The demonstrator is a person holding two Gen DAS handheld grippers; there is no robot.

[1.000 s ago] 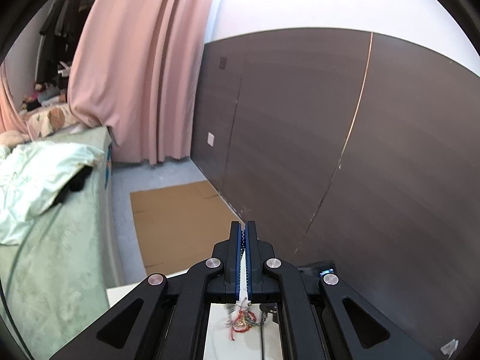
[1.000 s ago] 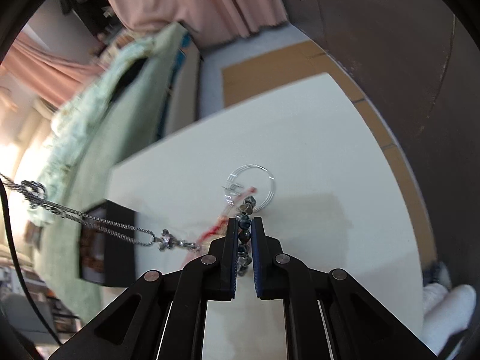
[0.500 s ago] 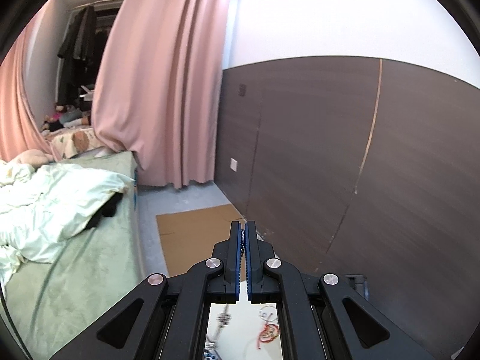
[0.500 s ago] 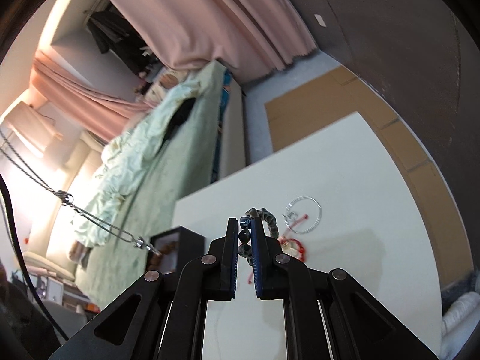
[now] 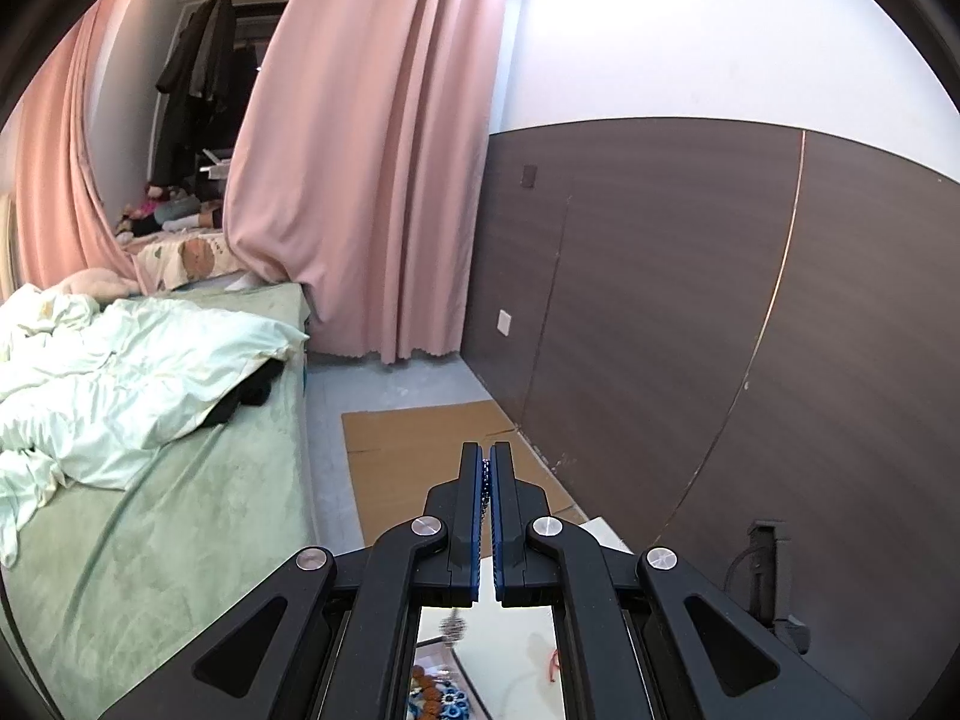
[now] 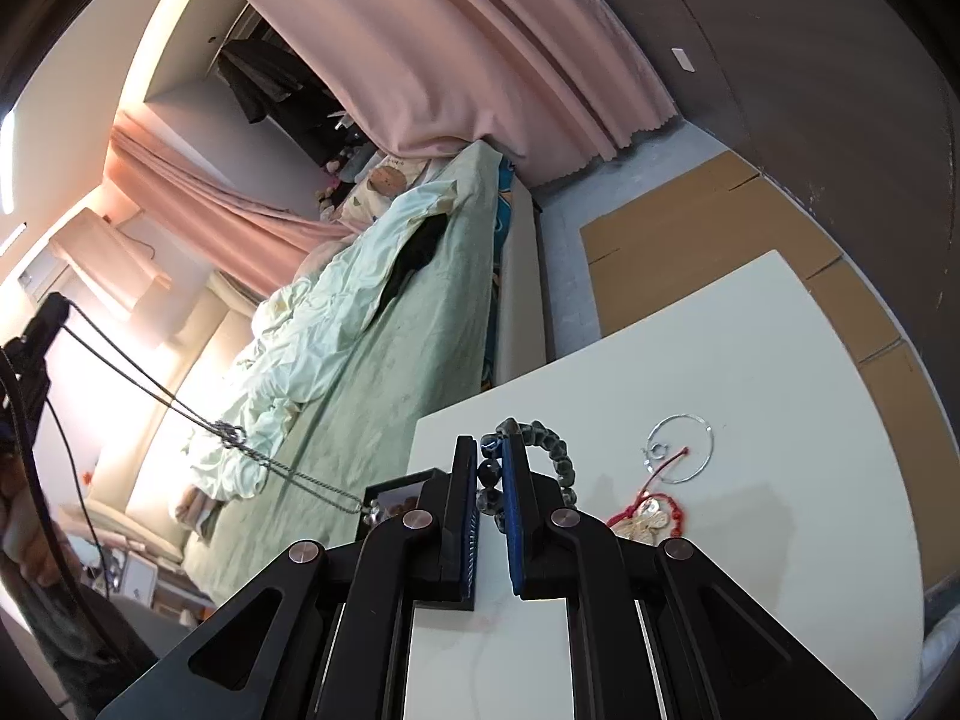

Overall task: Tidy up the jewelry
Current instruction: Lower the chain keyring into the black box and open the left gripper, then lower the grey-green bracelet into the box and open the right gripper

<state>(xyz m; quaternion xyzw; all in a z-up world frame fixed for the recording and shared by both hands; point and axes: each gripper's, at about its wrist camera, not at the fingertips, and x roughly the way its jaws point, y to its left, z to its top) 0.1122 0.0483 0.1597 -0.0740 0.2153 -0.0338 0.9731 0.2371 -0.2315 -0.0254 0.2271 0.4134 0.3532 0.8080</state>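
My right tongs (image 6: 491, 465) are clamped on a dark bead bracelet (image 6: 555, 450): several beads sit between the blue pads (image 6: 515, 516), and the rest of the strand arches up and over the right finger, clear of the table (image 6: 780, 360). The tongs point down and across the white table toward its far edge.

My left tongs (image 5: 486, 471) are closed on a thin silver chain (image 5: 486, 468), a sliver of which shows between their tips. In the right view the chain (image 6: 180, 402) runs taut from the left tongs at the picture's left edge, down through a knot (image 6: 231, 433) to a clasp end near a black box (image 6: 393, 489). The box stands at the table's near-left corner, partly hidden behind my right tongs; beads show inside it.

On the table, right of my right tongs, lie a silver hoop (image 6: 681, 449) and, nearer me, a red cord charm (image 6: 651, 516); a red thread from the charm reaches into the hoop. Both are well apart from the box.

Beneath the left tongs, the table (image 5: 510, 648) shows with blue and brown beads (image 5: 438, 696) at its edge.

Background: a green bed (image 5: 180, 510), pink curtain (image 5: 372, 150), dark wall panel (image 5: 690, 300), and cardboard (image 5: 420, 450) on the floor.
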